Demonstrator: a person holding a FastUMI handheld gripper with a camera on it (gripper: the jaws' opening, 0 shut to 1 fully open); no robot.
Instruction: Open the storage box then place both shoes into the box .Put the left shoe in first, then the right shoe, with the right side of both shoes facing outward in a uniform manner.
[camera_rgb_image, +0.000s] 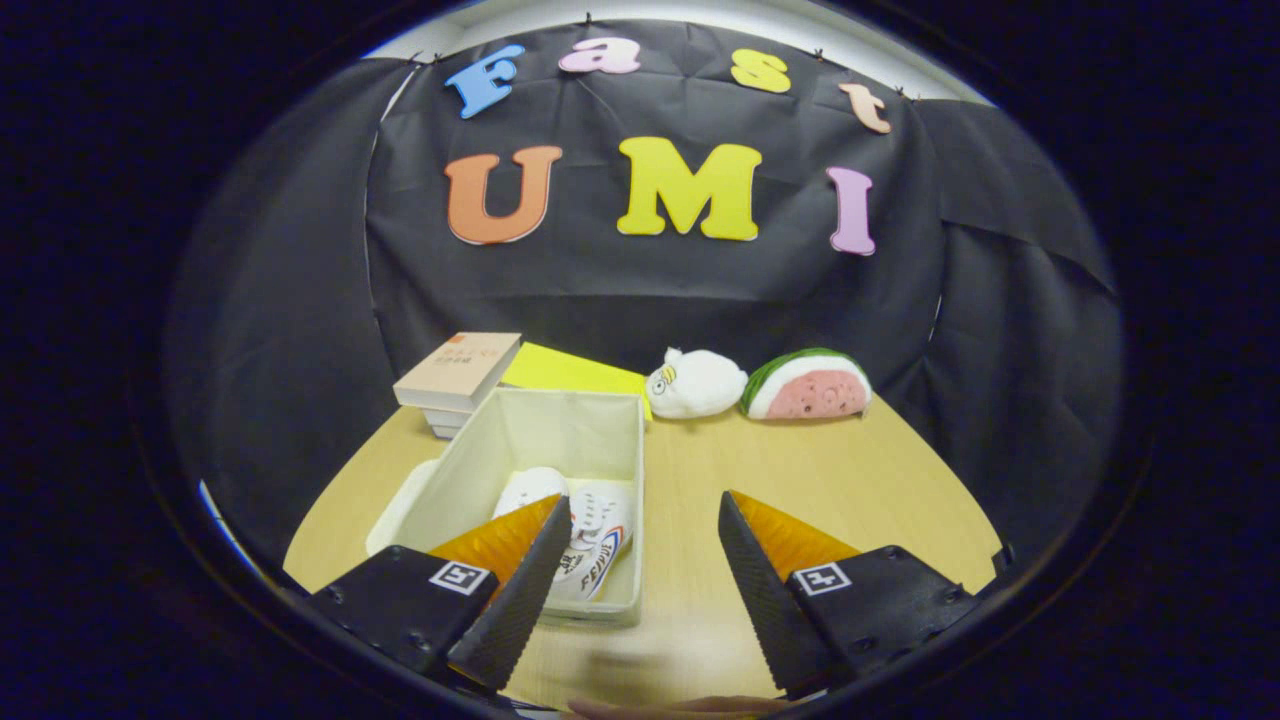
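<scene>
Gripper view recorded the storage box (560, 440) open on the wooden table (800, 470), its long axis running away from the camera toward the booth wall. White shoes (585, 530) lay inside at the near end, close against each other; the left finger hid part of them, so I could not confirm from this angle that two separate shoes were present, nor which side of each faced outward. A pale flat piece, probably the box lid (400, 505), lay against the left side of the box.

Claw state: the gripper (645, 520) stood open, fingers well apart and holding nothing. The left finger overlapped the near end of the box, above the shoes; the right finger was over bare table to the right of the box. The box therefore lay ahead and to the left of the claw's centre line, and any further reach into it would call for a shift leftward.

Judgement: the placing appeared largely or wholly done, subject to the orientation check noted above.

Beyond the box stood a stack of books (458, 378) and a yellow sheet (570, 370). To the right of these, near the wall, lay a white plush toy (695, 383) and a watermelon-slice plush (808, 385), touching or nearly so, well apart from the claw.
</scene>
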